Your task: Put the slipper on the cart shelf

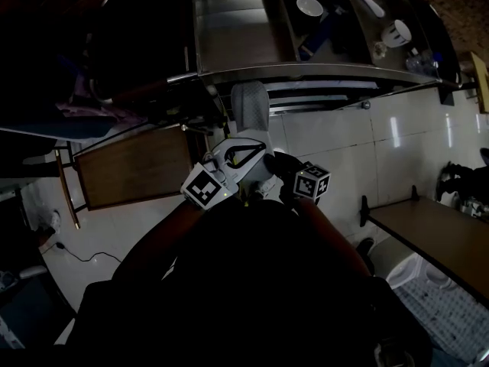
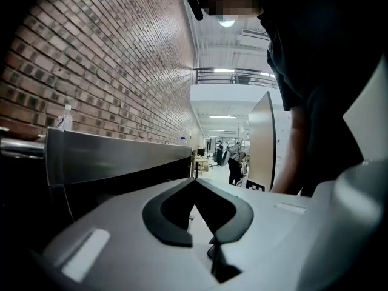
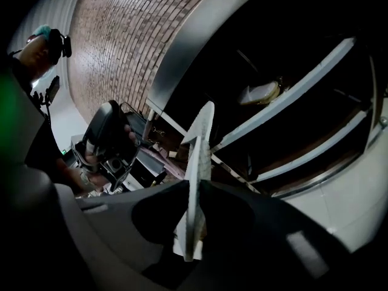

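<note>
Tiled floor under steel cart, brick wall behind. Clamped edge-on in narrowly parted right gripper: pale slipper. Left gripper: jaws together, empty.

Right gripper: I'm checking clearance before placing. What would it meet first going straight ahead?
Probably a cart rail, with the tip of the slipper it grips touching first; depth is unclear.
</note>
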`<state>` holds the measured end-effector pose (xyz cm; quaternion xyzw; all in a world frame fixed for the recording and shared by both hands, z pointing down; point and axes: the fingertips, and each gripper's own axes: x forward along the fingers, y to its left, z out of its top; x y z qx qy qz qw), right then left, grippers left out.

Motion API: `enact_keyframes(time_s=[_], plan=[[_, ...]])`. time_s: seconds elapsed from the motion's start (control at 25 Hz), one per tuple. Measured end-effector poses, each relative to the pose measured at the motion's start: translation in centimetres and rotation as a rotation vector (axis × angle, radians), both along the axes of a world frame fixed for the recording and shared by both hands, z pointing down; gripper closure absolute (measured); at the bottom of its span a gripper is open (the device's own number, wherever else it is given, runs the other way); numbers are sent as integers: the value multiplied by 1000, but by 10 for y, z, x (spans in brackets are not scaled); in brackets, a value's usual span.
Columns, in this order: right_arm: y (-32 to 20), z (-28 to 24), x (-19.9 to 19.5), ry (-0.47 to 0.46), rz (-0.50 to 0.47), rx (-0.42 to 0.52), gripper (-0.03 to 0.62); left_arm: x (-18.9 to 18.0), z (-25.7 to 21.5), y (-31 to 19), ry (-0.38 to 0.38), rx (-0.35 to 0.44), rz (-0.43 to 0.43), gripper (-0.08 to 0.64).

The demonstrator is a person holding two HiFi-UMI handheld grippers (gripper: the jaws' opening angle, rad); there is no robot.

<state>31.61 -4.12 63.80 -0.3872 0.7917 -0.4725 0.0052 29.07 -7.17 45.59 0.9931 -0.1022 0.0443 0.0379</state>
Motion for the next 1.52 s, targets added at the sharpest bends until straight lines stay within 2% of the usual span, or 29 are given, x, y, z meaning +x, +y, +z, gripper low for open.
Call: enact_keyframes(time_s=[0.12, 0.24, 0.44, 0.64, 0.76, 0.88, 1.24, 1.52], plan=[[-17, 4, -1, 0, 39, -23, 532, -7, 7, -9, 2, 12, 24, 557], [-34, 12, 0, -1, 59, -40, 532, -11, 16, -17, 16, -8, 31, 557], [-74, 19, 8, 10, 88, -32, 532, -11, 24, -26, 2, -20, 19, 557], [-121, 25, 19, -8, 85, 15, 532, -2, 30, -47, -4, -17, -43, 557], [-145, 28, 25, 31, 73, 51, 532, 2, 33, -60, 2, -32, -85, 557], [-164, 31, 28, 41, 77, 75, 532, 6, 38, -65, -13, -32, -92, 557], [-210, 28, 31, 94, 115, 171, 532, 9, 36, -95, 4, 1, -164, 557], [-233, 31, 28, 130, 112, 226, 532, 15, 41, -105, 10, -6, -190, 557]])
